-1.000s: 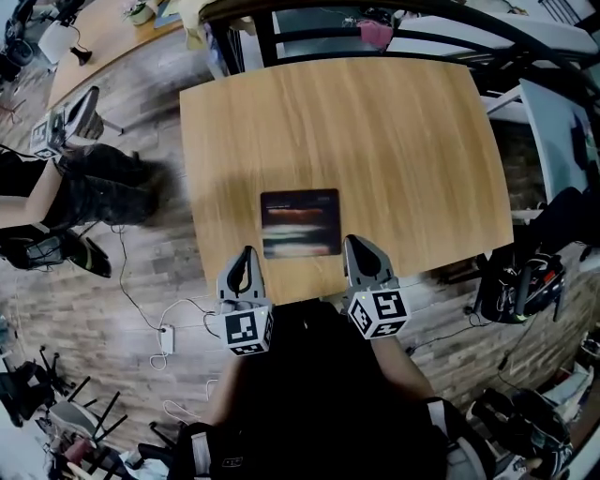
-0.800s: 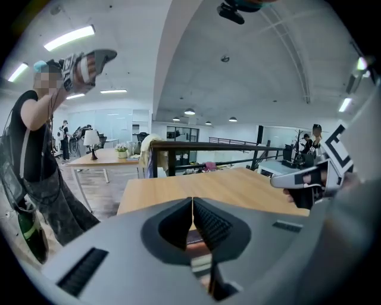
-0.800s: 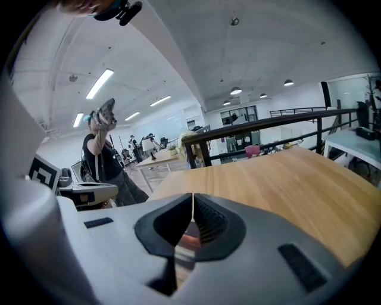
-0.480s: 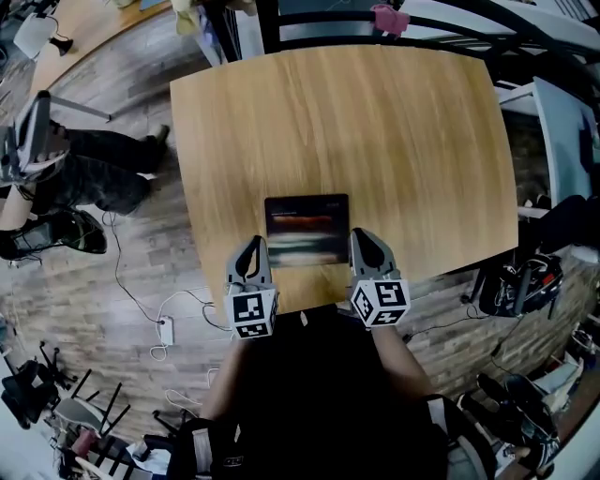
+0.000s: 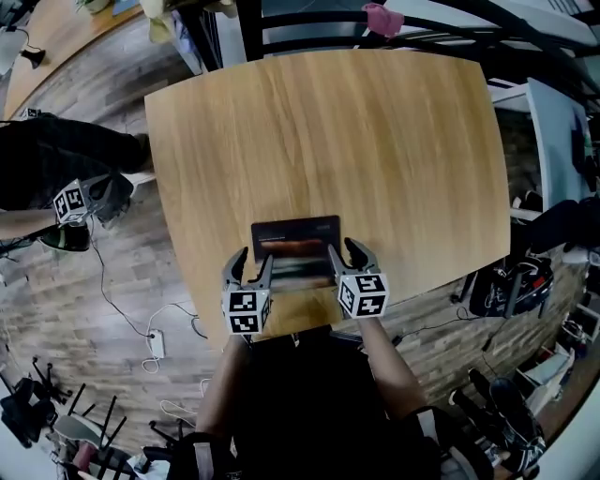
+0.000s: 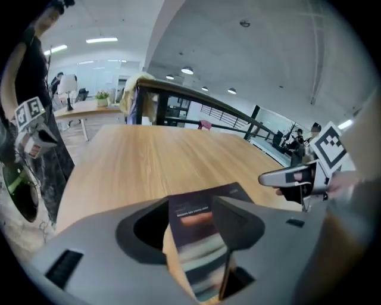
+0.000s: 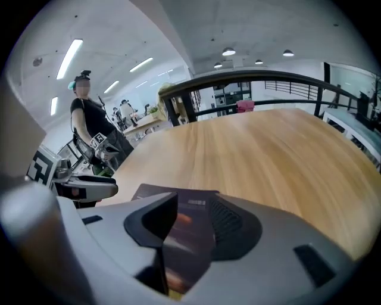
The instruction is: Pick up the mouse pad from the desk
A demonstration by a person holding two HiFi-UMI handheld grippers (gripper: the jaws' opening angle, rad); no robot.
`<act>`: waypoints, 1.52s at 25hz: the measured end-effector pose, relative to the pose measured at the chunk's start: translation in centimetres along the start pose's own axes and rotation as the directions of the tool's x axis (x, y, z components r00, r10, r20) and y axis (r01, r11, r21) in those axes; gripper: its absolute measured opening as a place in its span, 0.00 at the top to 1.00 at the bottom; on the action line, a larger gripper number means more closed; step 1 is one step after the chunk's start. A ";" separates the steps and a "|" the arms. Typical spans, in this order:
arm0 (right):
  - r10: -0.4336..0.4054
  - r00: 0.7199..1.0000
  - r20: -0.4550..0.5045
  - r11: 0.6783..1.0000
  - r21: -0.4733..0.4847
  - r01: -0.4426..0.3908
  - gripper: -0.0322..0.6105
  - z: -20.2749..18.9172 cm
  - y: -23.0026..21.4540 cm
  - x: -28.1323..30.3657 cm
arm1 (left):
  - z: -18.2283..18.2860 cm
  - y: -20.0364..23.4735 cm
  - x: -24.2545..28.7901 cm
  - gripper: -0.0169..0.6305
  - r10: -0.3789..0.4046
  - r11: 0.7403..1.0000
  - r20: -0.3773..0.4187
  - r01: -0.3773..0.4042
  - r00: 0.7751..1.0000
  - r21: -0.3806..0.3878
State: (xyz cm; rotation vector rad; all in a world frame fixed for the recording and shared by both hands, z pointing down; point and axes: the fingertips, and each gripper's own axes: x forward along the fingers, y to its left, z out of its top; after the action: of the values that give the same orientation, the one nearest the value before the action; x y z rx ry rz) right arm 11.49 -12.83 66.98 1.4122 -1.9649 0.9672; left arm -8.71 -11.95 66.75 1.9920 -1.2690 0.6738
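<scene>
The dark mouse pad point(image 5: 295, 242) lies flat on the wooden desk point(image 5: 328, 131), close to its near edge. My left gripper point(image 5: 248, 267) hangs low over the pad's near left corner, and my right gripper point(image 5: 345, 255) over its near right corner. Both point steeply down with their jaws opening. In the left gripper view the mouse pad point(image 6: 199, 238) shows in the gap of the left gripper point(image 6: 190, 208), with no pad pressing on it. The right gripper view shows the mouse pad point(image 7: 184, 238) in the same way below the right gripper point(image 7: 191, 205).
A person in black stands left of the desk with another marker-cube gripper point(image 5: 70, 202). A black railing and a pink thing point(image 5: 380, 19) lie beyond the far edge. Bags point(image 5: 511, 286) sit on the floor at the right, a power strip point(image 5: 155, 342) with cables at the left.
Both grippers have come down and forward from the desk's near edge to the pad's near corners, and their jaws have gone from shut to open. The person at the left has shifted.
</scene>
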 end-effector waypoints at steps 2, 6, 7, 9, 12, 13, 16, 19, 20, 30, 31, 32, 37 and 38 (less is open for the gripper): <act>0.000 0.998 -0.059 1.000 -0.010 -0.001 0.66 -1.1 -0.5 1.5 | -1.3 -0.1 1.4 0.62 -0.030 0.999 -0.058 0.029 0.998 -0.023; -0.011 0.988 -0.156 1.000 0.005 0.012 0.64 -2.9 -1.6 3.6 | -2.7 0.8 3.2 0.58 0.014 0.999 -0.129 -0.018 0.992 -0.036; -0.019 0.986 -0.168 1.000 0.006 0.021 0.64 -3.1 -1.9 4.0 | -2.9 1.0 3.5 0.58 0.024 0.999 -0.139 -0.029 0.990 -0.037; -0.039 0.981 -0.190 0.999 0.001 0.040 0.63 -3.5 -2.4 4.4 | -3.3 1.0 4.1 0.58 0.020 0.999 -0.159 -0.027 0.987 -0.044; -0.047 0.972 -0.228 0.999 0.001 0.048 0.63 -4.0 -2.2 5.0 | -4.2 0.8 4.8 0.58 0.004 0.998 -0.187 -0.015 0.982 -0.059; -0.048 0.970 -0.237 0.999 0.007 0.051 0.63 -4.1 -2.2 5.2 | -4.2 0.7 4.9 0.58 0.005 0.998 -0.191 -0.016 0.982 -0.058; -0.061 0.968 -0.242 0.997 0.026 0.069 0.63 -4.3 -2.2 5.4 | -4.4 0.8 5.1 0.58 0.010 0.998 -0.195 -0.021 0.981 -0.056; -0.072 0.968 -0.239 0.997 0.022 0.080 0.63 -4.4 -2.1 5.4 | -4.3 0.7 4.9 0.58 0.000 0.996 -0.187 -0.017 0.982 -0.089; -0.078 0.968 -0.238 0.996 0.012 0.083 0.63 -4.5 -2.2 5.4 | -4.4 0.5 4.9 0.58 0.001 0.995 -0.184 -0.019 0.983 -0.097; -0.099 0.970 -0.223 0.995 0.001 0.101 0.63 -4.5 -2.1 5.2 | -4.4 -0.1 4.8 0.57 0.021 0.995 -0.189 -0.039 0.982 -0.090; -0.090 0.970 -0.224 0.996 0.004 0.093 0.63 -4.5 -1.9 5.2 | -4.4 -0.2 4.9 0.57 0.020 0.995 -0.186 -0.037 0.982 -0.089; -0.077 0.971 -0.226 0.997 0.008 0.081 0.64 -4.6 -1.6 5.2 | -4.4 -0.3 5.0 0.57 0.019 0.995 -0.182 -0.036 0.983 -0.089; -0.031 0.972 -0.231 0.999 0.014 0.035 0.66 -5.3 0.8 5.4 | -4.5 -0.7 5.0 0.57 0.014 0.995 -0.172 -0.032 0.985 -0.098; -0.021 0.973 -0.231 1.000 0.017 0.026 0.66 -5.3 1.3 5.4 | -4.4 -0.6 4.9 0.57 0.015 0.995 -0.172 -0.031 0.985 -0.095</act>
State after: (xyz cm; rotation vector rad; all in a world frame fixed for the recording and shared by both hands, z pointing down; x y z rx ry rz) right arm 8.59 -11.47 73.95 1.2677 -1.7686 1.0909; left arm -6.48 -11.22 72.96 1.8029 -1.2004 0.7625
